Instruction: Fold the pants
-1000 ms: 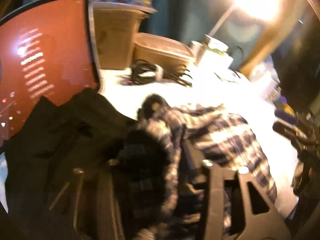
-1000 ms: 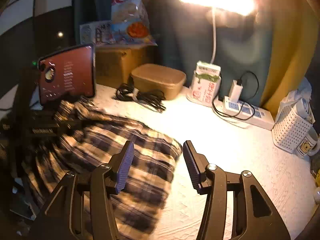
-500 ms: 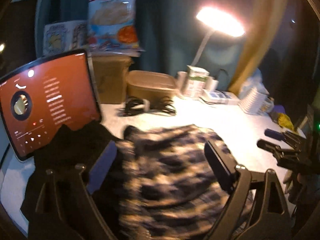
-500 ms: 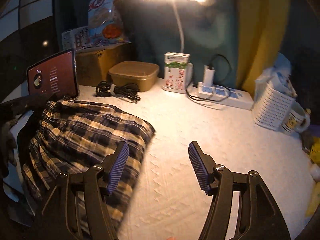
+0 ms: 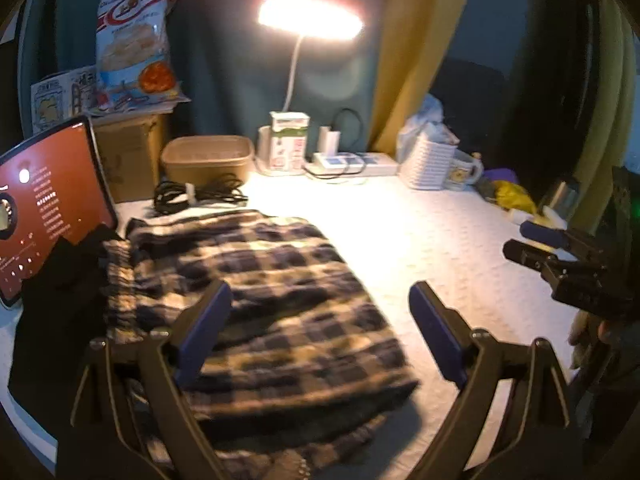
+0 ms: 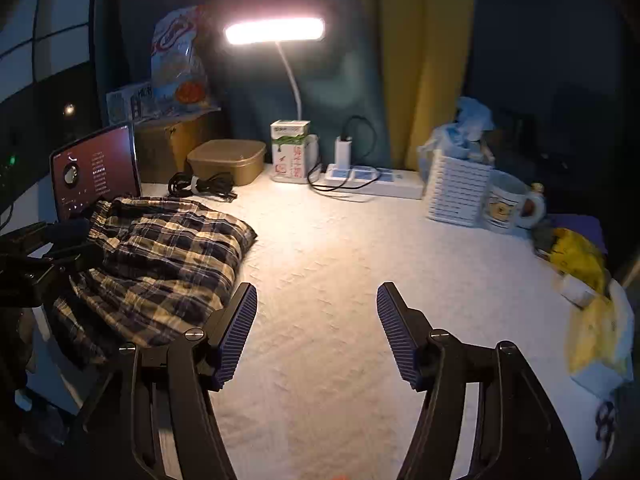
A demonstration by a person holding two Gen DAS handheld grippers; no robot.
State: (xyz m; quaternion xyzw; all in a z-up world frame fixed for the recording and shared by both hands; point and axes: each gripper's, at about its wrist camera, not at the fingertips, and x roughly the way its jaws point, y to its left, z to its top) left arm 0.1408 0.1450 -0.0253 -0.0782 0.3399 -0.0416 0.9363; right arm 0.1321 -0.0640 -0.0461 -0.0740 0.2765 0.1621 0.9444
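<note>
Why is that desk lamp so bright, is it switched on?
On. The lamp head glows white-orange and throws a bright patch on the white tabletop around the carton under it.

White textured table cover (image 6: 328, 264): plaid pants (image 6: 160, 256) left of right gripper (image 6: 316, 332); cable coil (image 6: 200, 186), brown box (image 6: 228, 160), power strip (image 6: 376, 184), mug (image 6: 508, 204) beyond it.
</note>
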